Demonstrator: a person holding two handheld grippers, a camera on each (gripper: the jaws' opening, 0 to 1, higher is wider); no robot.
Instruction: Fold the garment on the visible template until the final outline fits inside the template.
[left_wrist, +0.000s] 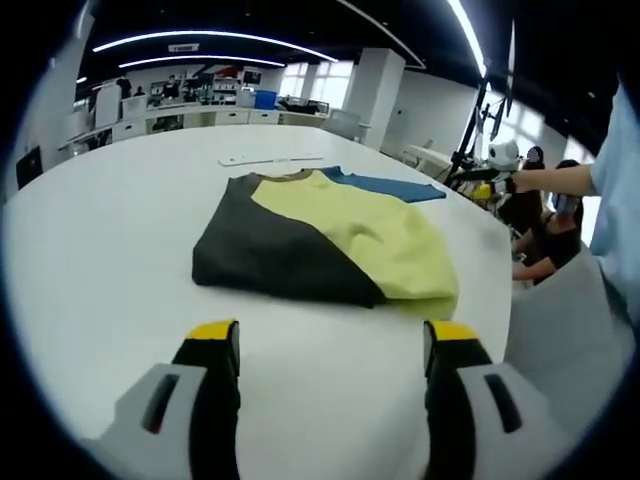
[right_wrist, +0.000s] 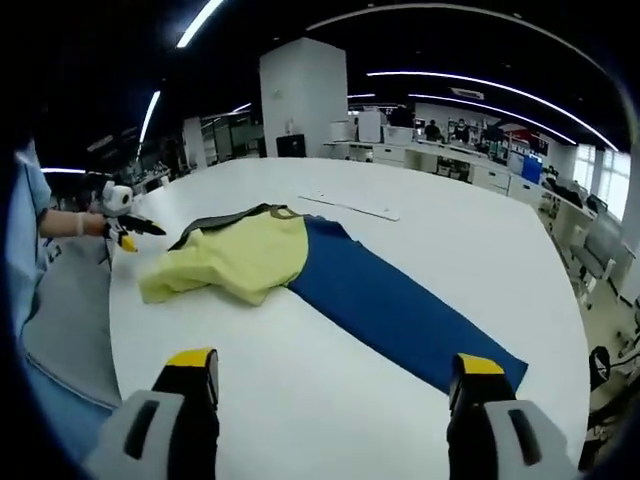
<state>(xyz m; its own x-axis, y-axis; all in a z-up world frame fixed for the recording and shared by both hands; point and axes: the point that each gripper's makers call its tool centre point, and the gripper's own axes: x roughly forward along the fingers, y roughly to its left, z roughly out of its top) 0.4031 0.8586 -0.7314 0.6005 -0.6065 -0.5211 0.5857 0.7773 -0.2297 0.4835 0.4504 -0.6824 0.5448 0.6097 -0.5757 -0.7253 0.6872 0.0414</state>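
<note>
Garment (left_wrist: 330, 235) lies flat on the white desk (left_wrist: 110, 230), toward the far middle of the surface in the left gripper view; it has a dark grey panel, a pale yellow middle and a blue part. In that view the grey side faces the camera, the yellow portion is folded over and rumpled on top, and a blue strip shows at the far edge. In the right gripper view the garment (right_wrist: 300, 270) shows the blue part stretched out long and flat toward the near right, with the yellow section bunched at the left and a grey edge behind it. A thin white strip (left_wrist: 270, 159) lies on the desk beyond the collar, apart from the cloth. Left tongs (left_wrist: 332, 345) are spread wide, empty, above bare desk short of the garment's near edge. Right tongs (right_wrist: 335, 372) are likewise spread, empty, just short of the blue part. The left tongs (right_wrist: 122, 222) also appear at the left of the right gripper view, held in a person's hand beside the desk edge.
</note>
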